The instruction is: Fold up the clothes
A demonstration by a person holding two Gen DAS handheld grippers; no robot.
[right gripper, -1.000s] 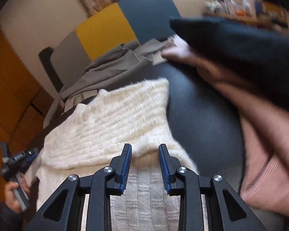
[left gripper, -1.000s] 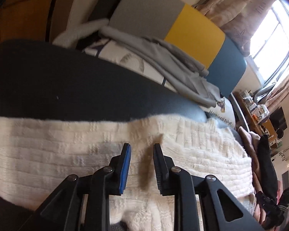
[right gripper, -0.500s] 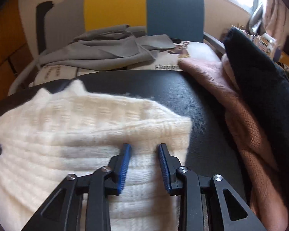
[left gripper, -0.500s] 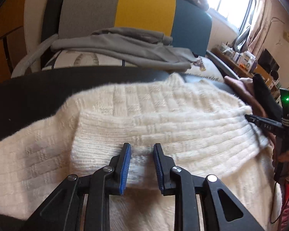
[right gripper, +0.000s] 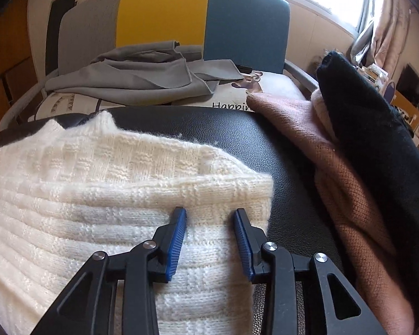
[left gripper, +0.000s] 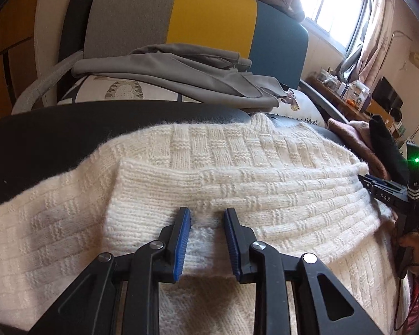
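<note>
A cream knitted sweater (left gripper: 237, 173) lies across a black padded surface (left gripper: 42, 139), with its lower part folded up over the body. My left gripper (left gripper: 207, 215) sits on the near folded edge, shut on a raised bunch of the knit. In the right wrist view the sweater (right gripper: 111, 173) ends in a folded corner. My right gripper (right gripper: 210, 215) rests over that corner, jaws apart, and the knit lies flat between them. The right gripper (left gripper: 388, 195) also shows at the sweater's right end in the left wrist view, held by a hand.
A pink garment (right gripper: 335, 167) and a black garment (right gripper: 377, 128) are piled on the right of the black surface (right gripper: 223, 128). Behind stands a grey, yellow and blue chair (left gripper: 209, 14) with a grey garment (left gripper: 181, 69) on a printed cushion. A cluttered desk stands at far right.
Both grippers carried the sweater's lower part up and over and laid it down as a fold. The right gripper's jaws have widened since half a second ago.
</note>
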